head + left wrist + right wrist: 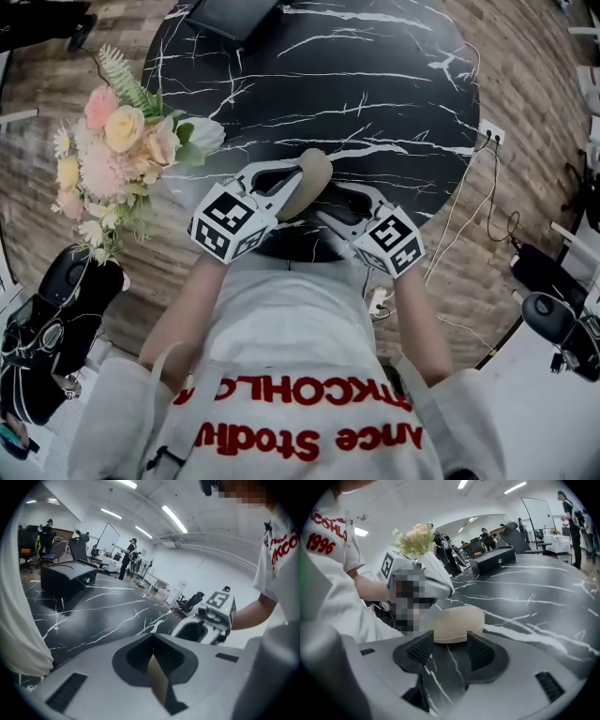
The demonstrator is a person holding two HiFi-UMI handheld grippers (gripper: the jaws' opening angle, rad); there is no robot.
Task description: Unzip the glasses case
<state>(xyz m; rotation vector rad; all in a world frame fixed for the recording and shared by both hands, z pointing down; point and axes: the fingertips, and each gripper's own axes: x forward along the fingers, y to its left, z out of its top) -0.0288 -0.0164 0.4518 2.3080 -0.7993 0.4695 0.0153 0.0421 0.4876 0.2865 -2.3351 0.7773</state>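
A beige oval glasses case [307, 180] lies at the near edge of the black marble table [375, 84]. My left gripper [292, 186] is shut on the case's left side. In the left gripper view a thin beige edge of the case [158, 679] is pinched between the closed jaws of the left gripper [152, 641]. My right gripper [336, 208] stands open just right of the case. In the right gripper view the case [457, 623] rests just beyond the spread pads of the right gripper [450, 649], with only bare table between them. No zipper is visible.
A bouquet of pink and cream flowers [117, 150] stands at the table's left edge. A black box [230, 14] sits at the far side. On the wooden floor to the right, cables [469, 202] run to a socket. People stand far back [127, 557].
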